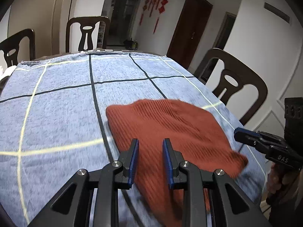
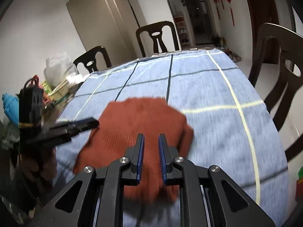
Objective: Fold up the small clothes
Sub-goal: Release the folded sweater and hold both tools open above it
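Left wrist view: your left hand-held gripper [image 1: 150, 141] hovers spread over the rust knit garment [image 1: 170, 126] lying near-right on the table [image 1: 56, 98].

Right wrist view: your right hand-held gripper [image 2: 151, 137] is spread, empty. Folding looks unstarted; next, pinch an edge.

Home dining room. Worktop is a dining table under a blue checked cloth [image 1: 56, 98], ringed by dark wooden chairs [image 1: 234, 83] with carved backs. Red knot decorations [image 1: 157, 0] hang on a white wall beside a dark wooden door [image 1: 189, 28]. Open doorway [image 2: 198, 13] leads to a hallway with shelves. Bags and bottles [image 2: 55, 75] clutter the table's left side.
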Tool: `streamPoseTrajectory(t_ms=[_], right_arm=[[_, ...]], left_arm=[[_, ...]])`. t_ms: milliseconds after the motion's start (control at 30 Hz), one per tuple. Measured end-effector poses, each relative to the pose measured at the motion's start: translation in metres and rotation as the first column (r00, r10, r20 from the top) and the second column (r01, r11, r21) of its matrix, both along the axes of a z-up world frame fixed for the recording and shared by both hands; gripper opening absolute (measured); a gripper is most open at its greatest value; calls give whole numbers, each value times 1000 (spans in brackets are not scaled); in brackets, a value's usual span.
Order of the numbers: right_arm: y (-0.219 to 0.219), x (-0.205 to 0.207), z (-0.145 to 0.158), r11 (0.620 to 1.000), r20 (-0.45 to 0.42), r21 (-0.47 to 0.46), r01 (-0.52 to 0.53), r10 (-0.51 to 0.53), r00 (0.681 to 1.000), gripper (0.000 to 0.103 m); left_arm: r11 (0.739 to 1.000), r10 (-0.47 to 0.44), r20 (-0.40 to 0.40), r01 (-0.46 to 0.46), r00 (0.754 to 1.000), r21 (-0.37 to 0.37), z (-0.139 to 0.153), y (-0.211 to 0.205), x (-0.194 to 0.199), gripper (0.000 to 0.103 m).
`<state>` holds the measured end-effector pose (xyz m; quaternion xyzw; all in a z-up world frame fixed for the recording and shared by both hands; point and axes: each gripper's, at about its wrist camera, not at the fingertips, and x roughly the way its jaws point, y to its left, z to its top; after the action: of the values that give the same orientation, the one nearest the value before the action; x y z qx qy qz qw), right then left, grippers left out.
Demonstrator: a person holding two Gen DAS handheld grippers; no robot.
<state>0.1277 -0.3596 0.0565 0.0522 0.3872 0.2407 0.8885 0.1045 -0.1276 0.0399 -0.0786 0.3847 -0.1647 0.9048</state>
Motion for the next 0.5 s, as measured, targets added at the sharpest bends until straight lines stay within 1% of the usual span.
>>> streamPoseTrajectory(t_ms=[100, 133, 167, 300, 400, 467, 500], right_arm=[[6, 20, -27, 997, -59, -75, 33, -37, 998, 15], [2, 21, -33, 997, -70, -67, 38, -42, 997, 15], [-6, 18, -36, 999, -52, -32, 41, -43, 998, 14], [-11, 6, -35, 998, -38, -40, 54, -55, 998, 14], [-17, 4, -35, 998, -47, -22, 54, -55, 997, 15], [-15, 2, -28, 998, -45, -28, 54, -55, 997, 15], [-14, -3, -23, 998, -27, -42, 52, -53, 998, 15]], left_arm=[[1000, 5, -28, -5, 1000, 11, -11, -6, 11, 28], [1000, 8, -37, -7, 999, 16, -16, -8, 13, 28], [1000, 10, -48, -9, 999, 17, -21, -10, 15, 28], [1000, 0, -36, 0, 999, 9, -27, -9, 14, 32], [1000, -9, -40, 9, 999, 11, -27, -9, 15, 33], [1000, -6, -46, 7, 999, 11, -24, -9, 16, 33], [1000, -1, -46, 1, 999, 15, -21, -8, 14, 33]])
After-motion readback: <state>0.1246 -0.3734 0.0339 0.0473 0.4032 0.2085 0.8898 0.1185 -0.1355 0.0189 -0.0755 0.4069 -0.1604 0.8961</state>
